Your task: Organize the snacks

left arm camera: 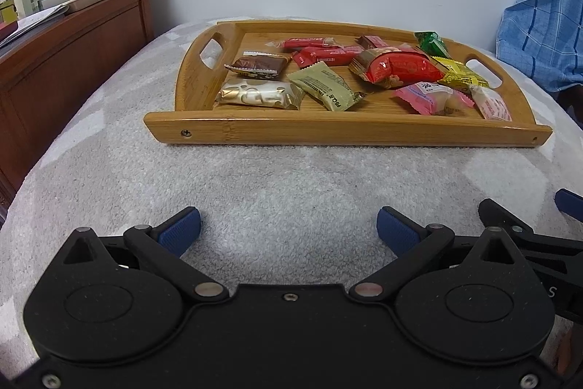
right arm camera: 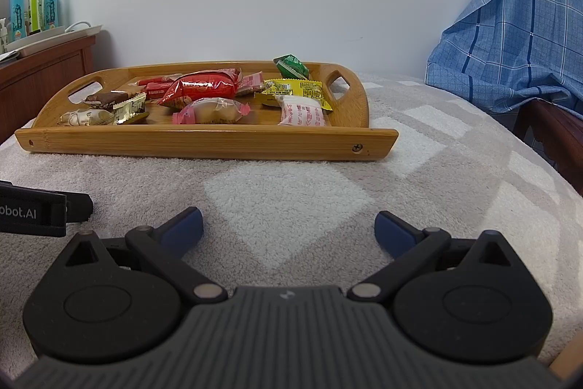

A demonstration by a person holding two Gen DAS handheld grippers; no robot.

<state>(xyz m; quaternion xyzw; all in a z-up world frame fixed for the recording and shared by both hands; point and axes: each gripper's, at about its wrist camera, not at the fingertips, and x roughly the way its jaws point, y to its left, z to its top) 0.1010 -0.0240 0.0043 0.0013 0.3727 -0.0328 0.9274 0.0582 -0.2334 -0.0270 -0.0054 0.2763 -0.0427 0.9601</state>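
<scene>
- Left gripper (left arm camera: 288,228): jaws spread wide, empty, low over grey blanket (left arm camera: 255,177).
- Right gripper (right arm camera: 288,228): jaws wide apart, empty, just beside left one.
- Snacks (left arm camera: 393,66): all inside wooden tray (left arm camera: 346,130), ahead of both grippers, well apart from fingertips.
- Tray sits flat on blanket.

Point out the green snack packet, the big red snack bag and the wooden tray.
green snack packet (left arm camera: 431,43): left wrist view, middle of wrapper.
big red snack bag (left arm camera: 399,66): left wrist view, glossy front face.
wooden tray (right arm camera: 204,141): right wrist view, near side wall.
</scene>
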